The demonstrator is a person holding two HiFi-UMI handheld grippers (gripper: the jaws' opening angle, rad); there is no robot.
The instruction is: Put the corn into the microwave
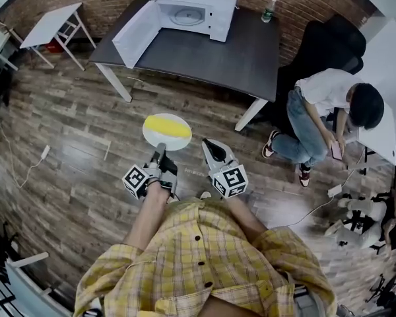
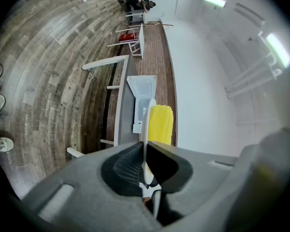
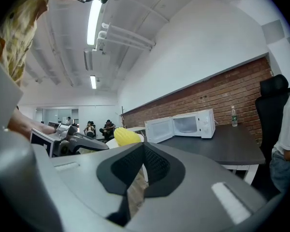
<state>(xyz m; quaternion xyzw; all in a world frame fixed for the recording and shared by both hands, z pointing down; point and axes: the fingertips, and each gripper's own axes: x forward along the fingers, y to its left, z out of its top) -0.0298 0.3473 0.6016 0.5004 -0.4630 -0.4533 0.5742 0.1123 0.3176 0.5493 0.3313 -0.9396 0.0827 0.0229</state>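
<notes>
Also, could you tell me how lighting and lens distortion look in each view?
Head view: strong fisheye bends the floorboards, corners dark, microwave evenly lit. Left gripper view: scene turned sideways, ceiling lights glare, corn sharp. Right gripper view: ceiling tube blows out, edges vignetted.

The left gripper (image 1: 160, 156) reaches forward, about level and rolled onto its side. Its jaws are nearly together, pinched on the near rim of a white plate (image 1: 165, 143), which stands out past the jaw tips. The right gripper (image 1: 212, 149) lies just beside it, tipped slightly down, its jaws closed on each other with nothing between them. Both bare forearms (image 1: 152, 216) extend from yellow plaid sleeves (image 1: 119, 269), elbows bent near the torso.
</notes>
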